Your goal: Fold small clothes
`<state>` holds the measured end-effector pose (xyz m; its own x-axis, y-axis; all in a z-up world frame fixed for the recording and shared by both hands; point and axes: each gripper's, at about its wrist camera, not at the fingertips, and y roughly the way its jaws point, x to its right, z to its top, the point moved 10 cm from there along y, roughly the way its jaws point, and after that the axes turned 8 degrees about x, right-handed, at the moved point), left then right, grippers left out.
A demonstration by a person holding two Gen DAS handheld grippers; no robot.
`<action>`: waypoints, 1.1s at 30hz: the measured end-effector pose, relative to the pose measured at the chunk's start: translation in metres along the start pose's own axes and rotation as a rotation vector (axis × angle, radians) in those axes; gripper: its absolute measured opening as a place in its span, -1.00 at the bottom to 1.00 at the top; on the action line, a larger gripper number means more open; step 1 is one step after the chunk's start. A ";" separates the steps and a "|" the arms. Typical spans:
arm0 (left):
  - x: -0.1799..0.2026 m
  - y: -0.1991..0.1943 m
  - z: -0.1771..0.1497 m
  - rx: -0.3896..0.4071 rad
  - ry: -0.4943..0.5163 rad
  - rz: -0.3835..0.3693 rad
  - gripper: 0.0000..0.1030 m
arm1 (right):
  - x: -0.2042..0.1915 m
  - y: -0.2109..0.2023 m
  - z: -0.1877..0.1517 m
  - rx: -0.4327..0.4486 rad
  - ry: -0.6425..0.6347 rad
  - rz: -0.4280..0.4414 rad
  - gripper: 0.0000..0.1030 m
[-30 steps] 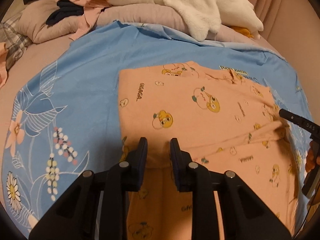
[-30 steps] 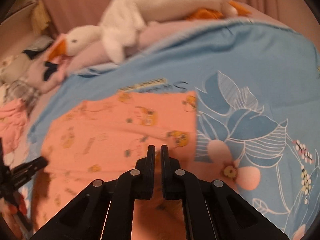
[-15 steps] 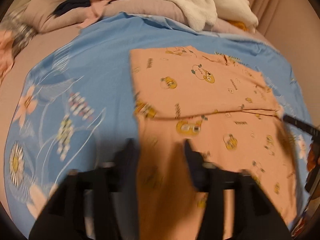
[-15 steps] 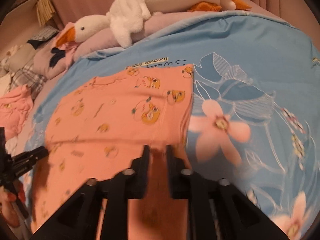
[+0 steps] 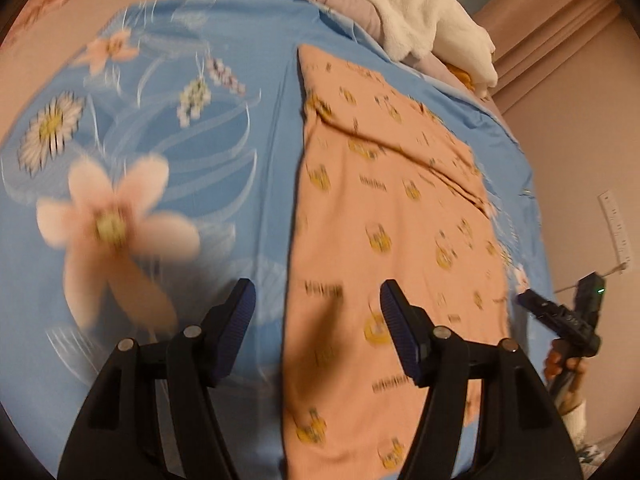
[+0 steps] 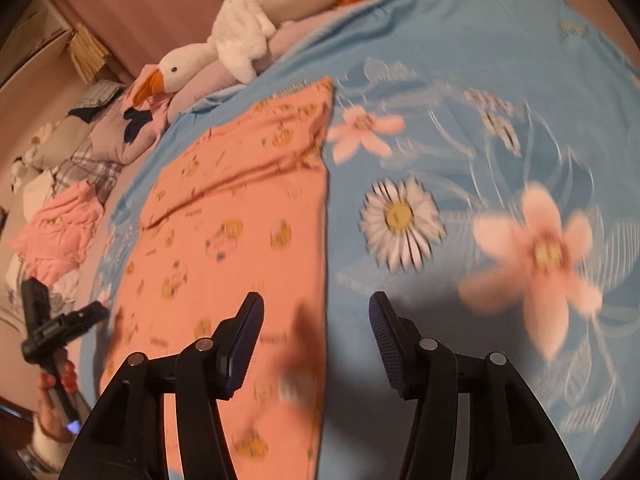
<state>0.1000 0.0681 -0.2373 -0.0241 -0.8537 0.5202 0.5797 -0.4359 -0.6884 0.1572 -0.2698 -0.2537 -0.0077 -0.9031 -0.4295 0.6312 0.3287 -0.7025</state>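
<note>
An orange garment with yellow cartoon prints (image 5: 392,216) lies flat on the blue floral sheet (image 5: 224,200), with one folded layer across its far part. My left gripper (image 5: 316,312) is open and empty, hovering over the garment's left edge near its near end. My right gripper (image 6: 316,316) is open and empty over the garment's right edge (image 6: 324,240). The garment shows in the right wrist view (image 6: 240,220) too. The right gripper shows at the right of the left wrist view (image 5: 560,316), and the left gripper at the left of the right wrist view (image 6: 56,324).
A white plush goose (image 6: 260,12) lies on pinkish pillows (image 6: 208,84) at the head of the bed. A pile of pink and plaid clothes (image 6: 60,224) lies at the left. A wall (image 5: 580,120) rises beyond the bed's right side.
Both grippers opened wide and let go of the garment. Both pulled back toward the garment's near end, so more of the laid-out garment and sheet is in view.
</note>
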 end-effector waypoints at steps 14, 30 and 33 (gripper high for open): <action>0.005 -0.020 -0.044 -0.066 -0.108 -0.165 0.26 | -0.009 -0.010 -0.064 -0.126 0.169 0.229 0.05; 0.008 -0.001 -0.026 -0.062 -0.170 -0.234 0.25 | -0.026 0.018 -0.047 -0.105 0.185 0.323 0.05; 0.009 0.002 -0.024 -0.064 -0.162 -0.231 0.24 | -0.028 0.023 -0.041 -0.106 0.178 0.329 0.05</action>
<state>0.0816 0.0529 -0.2460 -0.0161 -0.6755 0.7371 0.5216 -0.6347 -0.5702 0.1401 -0.2253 -0.2811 0.0409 -0.6857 -0.7268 0.5390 0.6276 -0.5618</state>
